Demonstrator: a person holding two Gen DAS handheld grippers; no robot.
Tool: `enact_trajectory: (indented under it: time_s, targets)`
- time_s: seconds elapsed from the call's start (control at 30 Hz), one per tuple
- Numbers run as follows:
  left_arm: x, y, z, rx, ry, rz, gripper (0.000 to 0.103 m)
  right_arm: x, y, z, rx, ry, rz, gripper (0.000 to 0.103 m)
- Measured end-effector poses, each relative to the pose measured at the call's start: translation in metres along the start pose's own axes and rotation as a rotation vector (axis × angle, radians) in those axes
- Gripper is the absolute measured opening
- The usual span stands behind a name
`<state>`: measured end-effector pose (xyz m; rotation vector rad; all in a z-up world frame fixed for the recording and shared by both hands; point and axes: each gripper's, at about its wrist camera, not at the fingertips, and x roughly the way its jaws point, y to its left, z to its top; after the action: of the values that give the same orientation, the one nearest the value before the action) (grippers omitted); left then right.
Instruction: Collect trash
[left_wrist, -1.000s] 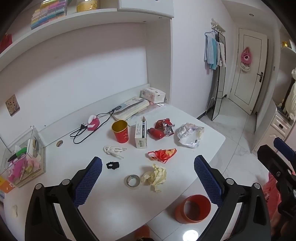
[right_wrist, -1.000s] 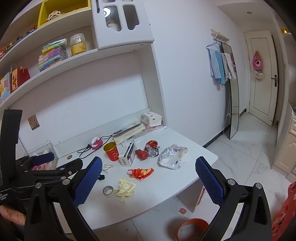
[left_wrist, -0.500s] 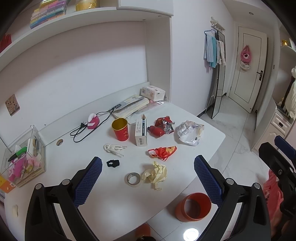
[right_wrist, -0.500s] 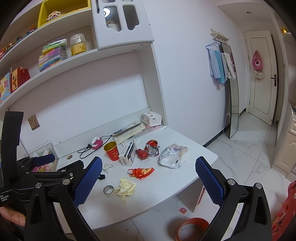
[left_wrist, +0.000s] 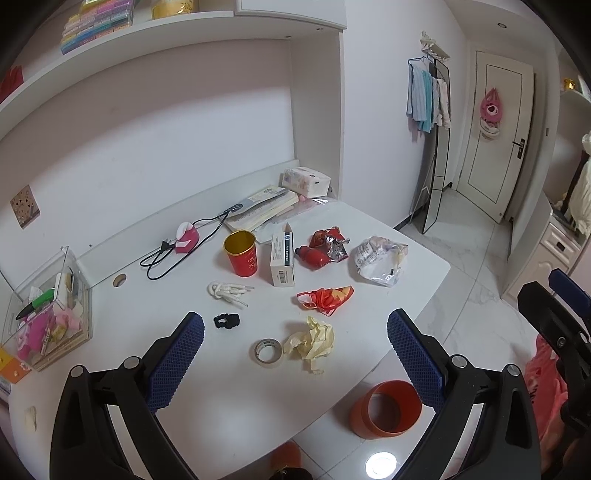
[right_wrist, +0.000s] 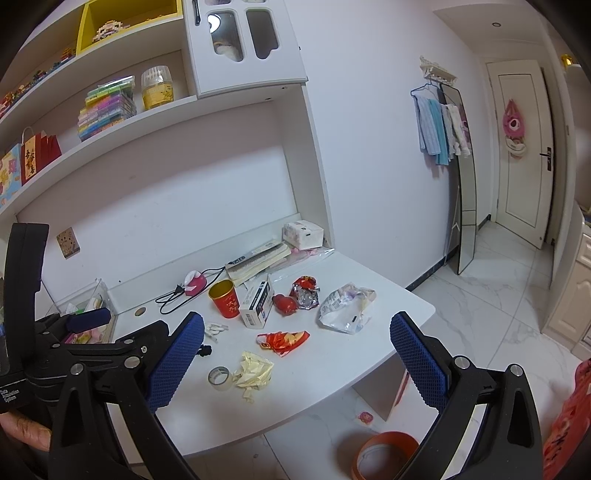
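Hovering over the litter, both tools spread wide and empty.
Crumpled yellow paper (left_wrist: 313, 341) lay nearest the left tool (left_wrist: 295, 354) and right tool (right_wrist: 297, 356) on the bench (left_wrist: 229, 398), the orange bin (left_wrist: 386, 408) waiting below its edge, presumably for drops.

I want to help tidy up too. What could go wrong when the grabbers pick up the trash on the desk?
The crumpled yellow paper lies right beside the tape roll, so a grabber might take the tape too. The orange bin stands on the floor below the desk edge, so dropped trash could miss it. The red cup stands upright among wrappers and could tip.
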<state>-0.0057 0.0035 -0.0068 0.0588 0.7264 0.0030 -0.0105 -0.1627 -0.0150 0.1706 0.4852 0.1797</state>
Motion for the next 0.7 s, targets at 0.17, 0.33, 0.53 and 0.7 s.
enact_trajectory:
  time_s: [0.17,0.33,0.53,0.7]
  targets:
    - [0.0009,0.0006,0.0002,-0.001,0.001,-0.001,0.098,-0.0051,0.0019,-0.0068,0.0,-0.002,-0.001,0.098]
    - [-0.0006,0.0016,-0.0028,-0.001,0.002,-0.003,0.098,-0.0057,0.0025,-0.007,0.001,-0.004,-0.003,0.098]
    - [-0.0016,0.0016,-0.0035,-0.001,0.002,-0.002,0.098,-0.006,0.0031,-0.007,0.001,-0.004,-0.003,0.098]
    - [-0.0032,0.0036,-0.0065,-0.001,0.005,-0.004,0.098,-0.0065,0.0029,-0.0066,0.0,-0.002,-0.002,0.098]
